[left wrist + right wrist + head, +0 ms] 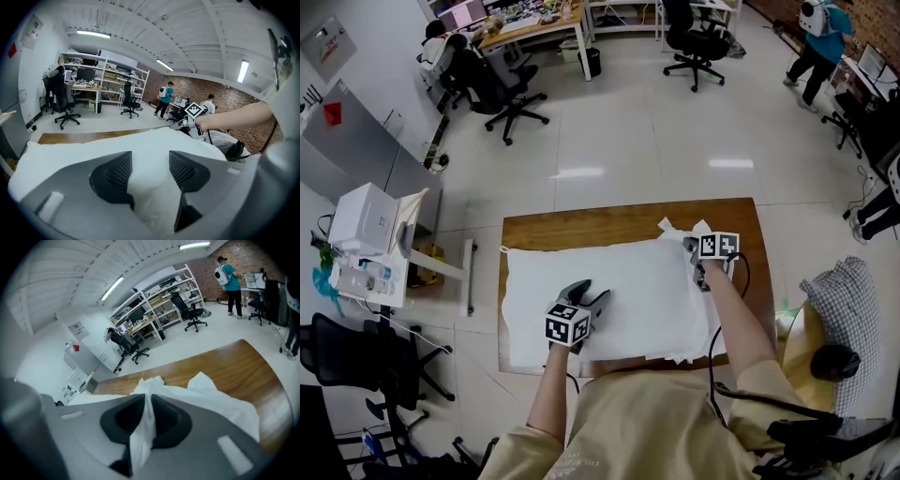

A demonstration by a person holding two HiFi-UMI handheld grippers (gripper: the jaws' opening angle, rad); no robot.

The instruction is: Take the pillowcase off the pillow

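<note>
A white pillow [623,286] in its white pillowcase lies flat on the wooden table [581,225]. My left gripper [589,302] rests on the pillow's near middle. In the left gripper view its jaws [149,161] stand partly apart, and a thick ridge of pillow [145,187] fills the gap and touches both pads. My right gripper [698,267] is at the pillow's right end, where the loose pillowcase edge [675,228] sticks up in rumpled flaps. In the right gripper view its jaws [147,401] are shut on a thin fold of pillowcase [140,437].
The pillow covers most of the table; bare wood shows along the far edge and the right [234,366]. A checkered cushion [848,300] sits on a seat at the right. A white machine on a cart [366,220] stands at the left, and office chairs [502,89] stand beyond.
</note>
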